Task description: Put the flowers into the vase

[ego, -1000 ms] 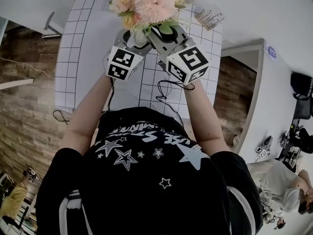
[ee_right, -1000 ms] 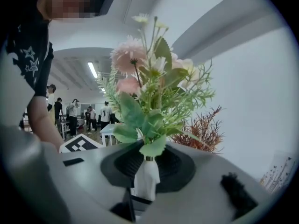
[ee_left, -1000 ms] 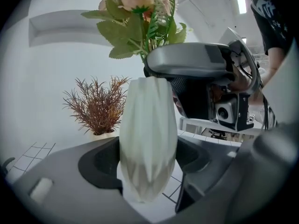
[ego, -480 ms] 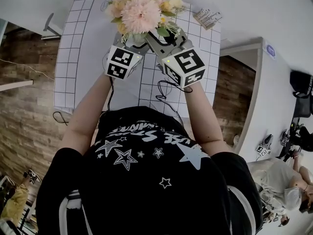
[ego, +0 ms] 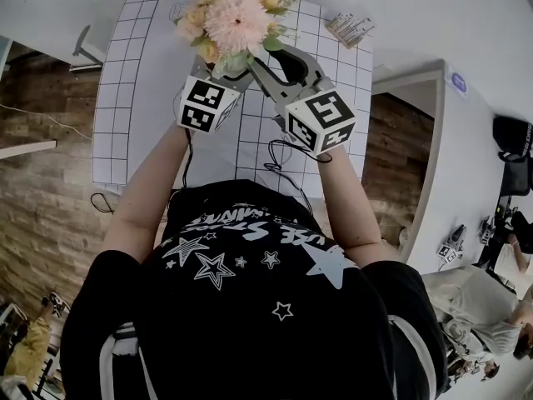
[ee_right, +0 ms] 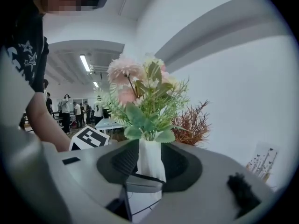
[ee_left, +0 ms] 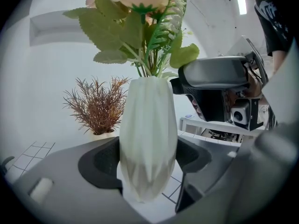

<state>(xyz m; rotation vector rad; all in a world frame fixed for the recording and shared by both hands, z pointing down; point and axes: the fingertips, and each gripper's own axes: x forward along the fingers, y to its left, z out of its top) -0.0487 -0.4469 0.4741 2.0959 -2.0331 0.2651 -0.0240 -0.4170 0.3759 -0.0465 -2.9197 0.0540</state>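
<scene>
White ribbed vase (ee_left: 148,139) of flowers (ego: 236,19) sits clamped in the left claw (ee_left: 148,158). The right claw (ee_right: 149,161), its jaws just opening, frames the vase untouched.

Reddish dried plant (ee_left: 96,104), gridded table (ego: 125,98), small card (ego: 351,28)

Left gripper (ee_left: 148,169): the white vase (ee_left: 148,134) fills the gap and both pads press on it, so I can pass nothing between them. The flowers (ee_left: 140,27) spread directly above it and close off the approach from overhead. The right gripper (ee_right: 150,169) stands just to its right at neck height and blocks that side. A dried red plant (ee_left: 97,107) stands beyond it to the left. Nearer on that side, the gridded table (ego: 125,98) gives me open passage.

The right gripper's jaws have just been opening. The vase shows in their gap, clear of both pads. A small card (ee_right: 262,164) stands ahead and to the right, well apart. A black cable (ego: 283,152) lies on the table behind the right gripper.
</scene>
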